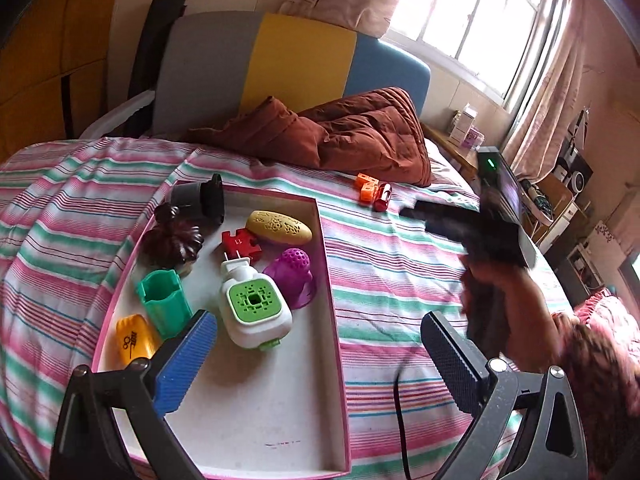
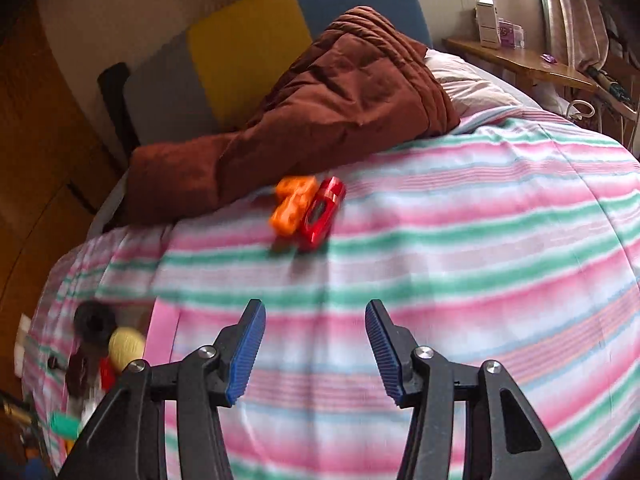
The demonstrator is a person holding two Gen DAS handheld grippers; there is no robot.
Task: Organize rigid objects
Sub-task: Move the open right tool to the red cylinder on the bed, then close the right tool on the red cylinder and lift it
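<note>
A pink-rimmed white tray (image 1: 325, 264) lies on the striped bed. In it are a white and green plug-in device (image 1: 254, 304), a purple dome (image 1: 291, 276), a red puzzle piece (image 1: 239, 243), a yellow oval (image 1: 279, 227), a green cup (image 1: 164, 304), an orange-yellow block (image 1: 132, 338) and dark pieces (image 1: 172, 236). My left gripper (image 1: 316, 360) is open and empty above the tray's near end. An orange block (image 2: 291, 208) and a red toy car (image 2: 322, 212) lie side by side on the bedspread. My right gripper (image 2: 316, 348) is open and empty, short of them; it also shows in the left wrist view (image 1: 436, 220).
A brown quilt (image 2: 328, 104) is bunched at the head of the bed, just behind the orange block and car. A wooden shelf (image 2: 520, 60) with small boxes runs along the window wall. The tray's corner (image 2: 162, 332) shows at the left of the right wrist view.
</note>
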